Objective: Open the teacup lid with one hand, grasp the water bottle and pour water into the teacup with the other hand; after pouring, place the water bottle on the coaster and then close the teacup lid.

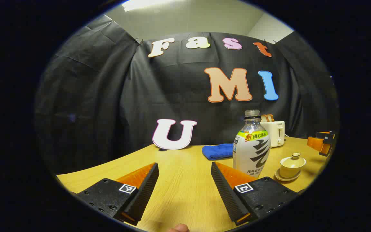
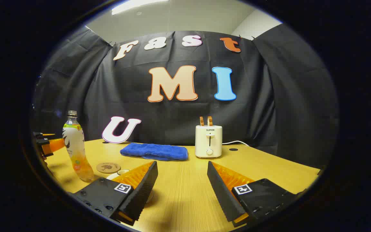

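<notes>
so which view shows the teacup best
The left gripper view: the teacup stands whole on its saucer, lid on. In the right gripper view only a sliver of it peeks past the right gripper's finger.

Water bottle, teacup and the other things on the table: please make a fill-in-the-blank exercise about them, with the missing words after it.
1. The lid on the teacup is ____.
2. The water bottle has no ____ on its neck.
3. The folded towel is ____ in colour.
4. Two slices of bread stand in the ____.

Missing words: closed; cap; blue; toaster
</notes>
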Motion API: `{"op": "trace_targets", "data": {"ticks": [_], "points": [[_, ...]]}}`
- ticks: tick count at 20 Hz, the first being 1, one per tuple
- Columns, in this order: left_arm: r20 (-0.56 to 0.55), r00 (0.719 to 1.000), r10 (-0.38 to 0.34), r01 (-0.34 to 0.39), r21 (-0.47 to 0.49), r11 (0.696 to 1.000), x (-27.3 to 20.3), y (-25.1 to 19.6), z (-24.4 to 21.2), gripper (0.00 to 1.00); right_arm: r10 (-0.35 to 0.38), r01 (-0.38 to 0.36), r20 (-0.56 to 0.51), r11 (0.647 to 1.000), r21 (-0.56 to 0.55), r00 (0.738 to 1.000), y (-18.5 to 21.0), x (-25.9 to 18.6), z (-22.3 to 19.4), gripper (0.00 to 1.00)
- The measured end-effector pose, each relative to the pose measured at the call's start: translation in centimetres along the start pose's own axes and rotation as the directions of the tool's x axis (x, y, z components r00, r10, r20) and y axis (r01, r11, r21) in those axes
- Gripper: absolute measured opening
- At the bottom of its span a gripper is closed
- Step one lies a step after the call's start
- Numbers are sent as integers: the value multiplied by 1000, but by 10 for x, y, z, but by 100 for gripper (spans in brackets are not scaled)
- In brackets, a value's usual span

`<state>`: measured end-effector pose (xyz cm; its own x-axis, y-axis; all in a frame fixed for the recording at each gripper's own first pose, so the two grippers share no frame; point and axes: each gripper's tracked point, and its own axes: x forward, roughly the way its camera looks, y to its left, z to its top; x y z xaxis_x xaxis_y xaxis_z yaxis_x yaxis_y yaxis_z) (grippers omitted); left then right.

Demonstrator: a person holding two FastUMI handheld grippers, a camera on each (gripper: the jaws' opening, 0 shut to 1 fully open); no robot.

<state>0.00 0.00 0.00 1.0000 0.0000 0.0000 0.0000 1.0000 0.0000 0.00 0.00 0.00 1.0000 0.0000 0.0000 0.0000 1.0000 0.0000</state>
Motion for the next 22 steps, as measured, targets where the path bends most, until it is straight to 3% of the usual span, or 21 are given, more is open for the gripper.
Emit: {"op": "trace_targets", "data": {"ticks": [3,5,6,8,10,12,19,22], "points": [[-6,1000,13,-13,4,1000,0,2,3,94,2,-2,-8,1000,3,1000,0,1,-2,99],[6,1000,15,-15,1,1000,0,2,3,95,2,-2,-7,1000,3,1000,0,1,-1,94],[-3,1000,17,-17,0,1000,1,3,0,94,3,-2,-9,1000,4,1000,0,1,-2,99],[0,999,32,-32,1,999,0,6,2,95,9,-9,-8,1000,4,1000,1,1,-2,94],[4,1000,21,-21,0,1000,0,2,2,95,11,-10,-8,1000,4,1000,1,1,-2,99],[4,1000,-17,17,1,1000,2,-8,1,95,9,-9,-8,1000,4,1000,1,1,-2,94],[1,1000,-3,3,-2,1000,2,-2,1,94,9,-9,-8,1000,5,1000,0,2,-3,94],[1,1000,8,-8,-4,1000,3,0,0,94,23,-23,-9,1000,5,1000,4,2,-3,100]]}}
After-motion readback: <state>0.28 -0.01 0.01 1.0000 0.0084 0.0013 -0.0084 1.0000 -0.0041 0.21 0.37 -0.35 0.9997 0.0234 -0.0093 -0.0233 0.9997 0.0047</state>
